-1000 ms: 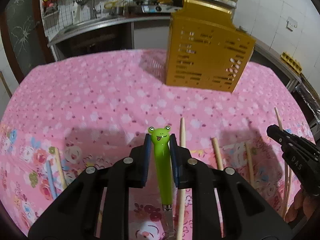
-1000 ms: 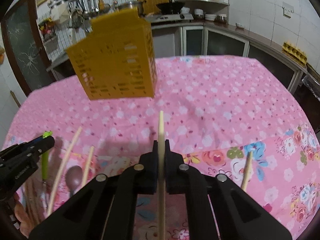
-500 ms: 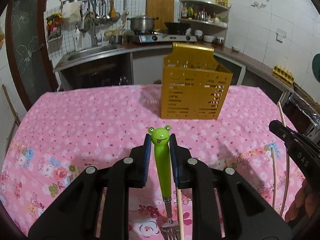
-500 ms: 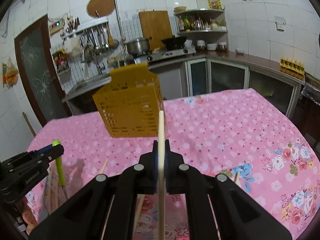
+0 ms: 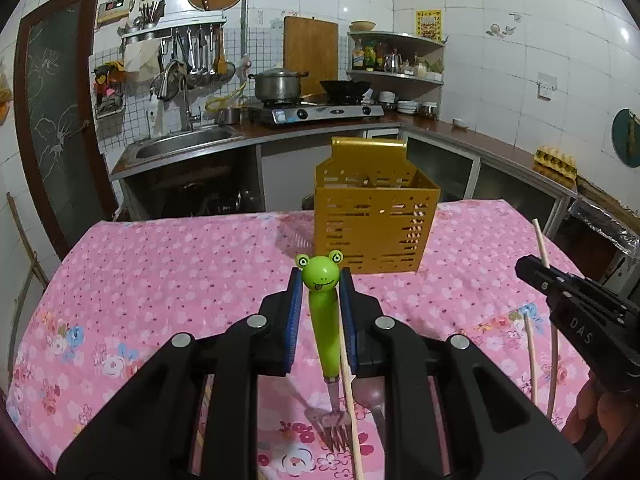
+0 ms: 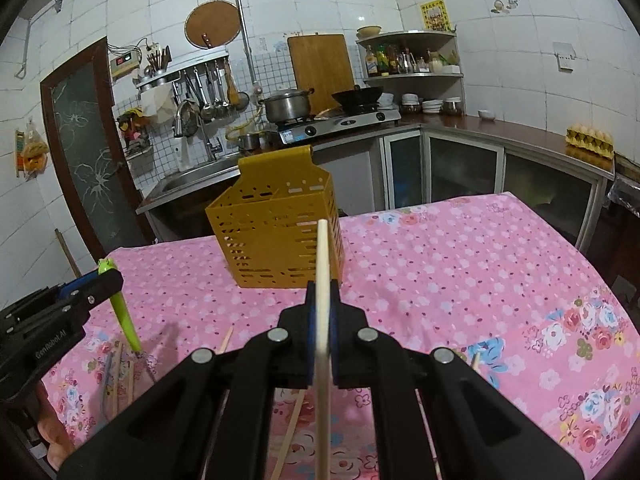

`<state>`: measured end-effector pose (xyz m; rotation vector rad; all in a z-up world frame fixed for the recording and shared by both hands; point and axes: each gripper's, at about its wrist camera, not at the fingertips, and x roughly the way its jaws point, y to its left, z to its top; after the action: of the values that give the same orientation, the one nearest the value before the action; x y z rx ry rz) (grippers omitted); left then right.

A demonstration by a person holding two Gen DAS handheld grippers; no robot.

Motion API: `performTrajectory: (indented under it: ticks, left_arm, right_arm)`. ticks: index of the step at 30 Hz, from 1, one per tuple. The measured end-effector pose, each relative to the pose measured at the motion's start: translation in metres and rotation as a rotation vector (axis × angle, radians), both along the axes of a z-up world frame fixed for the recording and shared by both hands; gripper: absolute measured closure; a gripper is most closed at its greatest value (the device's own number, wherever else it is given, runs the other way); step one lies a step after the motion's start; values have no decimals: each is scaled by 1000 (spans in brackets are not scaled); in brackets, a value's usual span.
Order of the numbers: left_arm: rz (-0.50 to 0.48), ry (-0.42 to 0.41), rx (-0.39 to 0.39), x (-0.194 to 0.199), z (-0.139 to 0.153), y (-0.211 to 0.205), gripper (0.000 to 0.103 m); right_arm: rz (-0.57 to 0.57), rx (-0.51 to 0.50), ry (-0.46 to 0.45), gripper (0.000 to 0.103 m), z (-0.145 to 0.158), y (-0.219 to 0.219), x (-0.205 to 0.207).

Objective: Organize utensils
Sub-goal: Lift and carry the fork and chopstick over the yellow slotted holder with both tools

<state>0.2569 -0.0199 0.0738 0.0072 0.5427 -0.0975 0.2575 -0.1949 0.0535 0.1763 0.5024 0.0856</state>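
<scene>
This place is a home kitchen. The walls (image 5: 480,20) are covered with white tiles. A steel sink (image 5: 180,146) with a tap stands in the counter (image 5: 480,140) that runs along the wall and turns the corner. Next to it a gas stove (image 5: 320,114) carries a metal pot (image 5: 278,86) and a dark wok (image 5: 346,88). Ladles and strainers (image 5: 196,64) hang from a rack above the sink. A wooden cutting board (image 5: 311,50) leans on the wall. A corner shelf (image 5: 396,56) holds bottles and bowls. A tray of eggs (image 6: 590,142) lies on the counter. In front there is a tabletop with a pink flowered cloth (image 5: 180,272).
</scene>
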Motion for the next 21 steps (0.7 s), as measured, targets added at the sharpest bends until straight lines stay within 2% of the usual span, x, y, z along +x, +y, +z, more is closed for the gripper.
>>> performTrajectory:
  ticks: [14,21]
  left_arm:
    - [-23,-60,-25,8,28,3,86]
    - [-24,-64,-29,10,32,4,86]
  right_arm:
    - [7,61,-69,98,18,-9,-1]
    - [4,58,-57,98,18,-10,3]
